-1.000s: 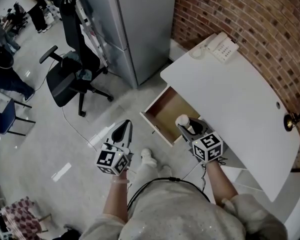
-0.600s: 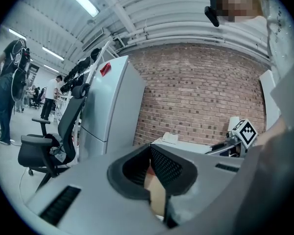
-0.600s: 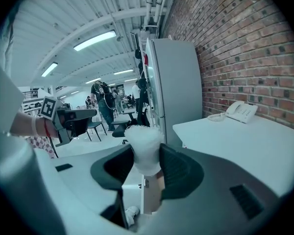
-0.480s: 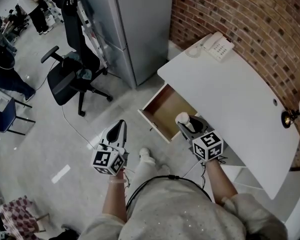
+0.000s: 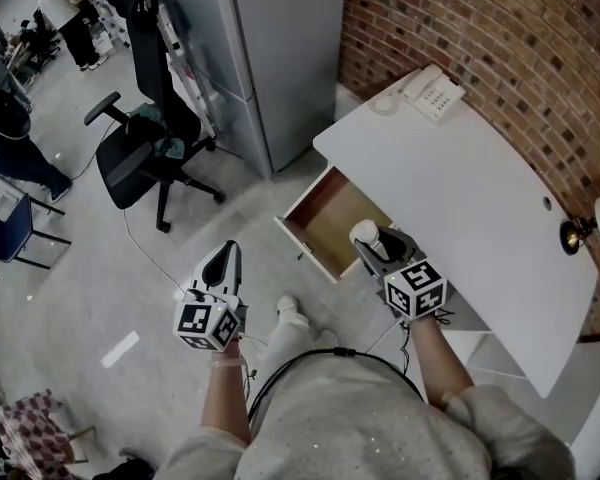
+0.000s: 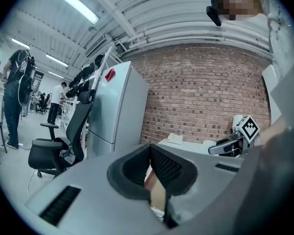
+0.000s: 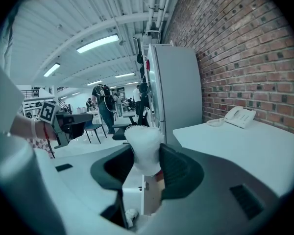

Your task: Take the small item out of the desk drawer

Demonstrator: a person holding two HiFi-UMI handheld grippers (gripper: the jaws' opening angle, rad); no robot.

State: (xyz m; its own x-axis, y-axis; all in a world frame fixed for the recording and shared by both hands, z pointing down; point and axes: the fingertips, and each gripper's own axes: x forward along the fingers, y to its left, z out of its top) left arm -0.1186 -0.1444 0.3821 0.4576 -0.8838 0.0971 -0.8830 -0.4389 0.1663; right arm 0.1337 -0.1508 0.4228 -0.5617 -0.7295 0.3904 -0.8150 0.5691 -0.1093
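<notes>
White tabletop [image 5: 460, 168] by brick wall [image 5: 500, 28], drawer [image 5: 330, 218] open under its edge. Right tongs [image 5: 372, 243] squeeze the small item [image 7: 143, 146] over the drawer; left tongs [image 5: 225, 258] are closed, empty. Lift slowly, squeeze gently, miss the edge.

You're in an open-plan office: white desk [image 5: 460, 198] with desk phone [image 5: 433, 94] beyond your right fingers [image 7: 179, 170], swivel chair [image 5: 135, 158] beyond your left fingers [image 5: 220, 266], brick wall [image 5: 500, 28], ceiling strip lights [image 7: 98, 43], people [image 5: 65, 8] further off.

Smooth matt white bench [image 5: 460, 178]; drawer [image 5: 332, 220] lined in bare brown wood. Fuzzy white small item [image 5: 364, 234]. Rough brick wall [image 5: 510, 38] at one o'clock; glossy grey floor [image 5: 100, 278].
</notes>
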